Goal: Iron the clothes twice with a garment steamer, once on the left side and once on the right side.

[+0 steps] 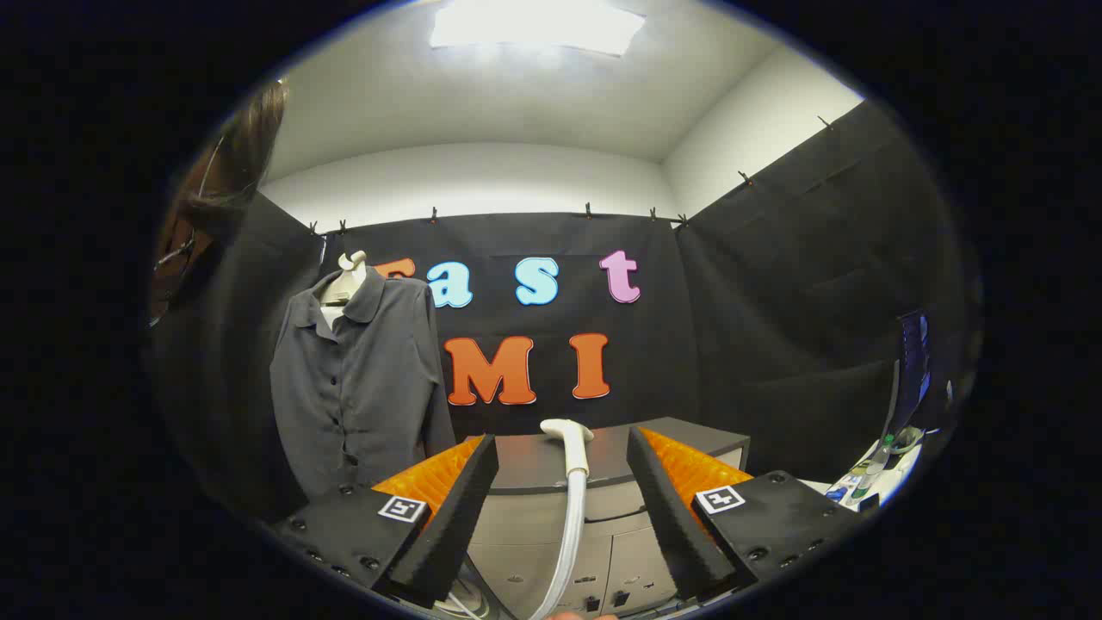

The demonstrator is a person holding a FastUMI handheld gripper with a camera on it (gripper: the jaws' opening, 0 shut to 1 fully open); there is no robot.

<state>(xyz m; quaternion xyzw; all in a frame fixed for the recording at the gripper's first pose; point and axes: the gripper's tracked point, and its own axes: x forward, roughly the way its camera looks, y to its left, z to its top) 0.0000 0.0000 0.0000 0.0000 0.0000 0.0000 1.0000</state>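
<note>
White plastic steamer (572, 482) upright between the spread fingers of the gripper (561, 504), head level with the fingertips, hose trailing down below. Wide open, neither finger touching the handle, gaps on both sides.

Likely to go wrong: closing off-centre and knocking the steamer sideways, since it looks tall and lightly supported; gripping too near the curved head and letting it slip or swivel; snagging the hose when lifting away.

Grey shirt (357, 387) on a hanger form, well to the left of the fingers and beyond them, against the black booth wall. Steamer head aimed away from it for now, so a turn leftward needed after the grasp. Grey cabinet (551, 517) just behind the steamer.
</note>
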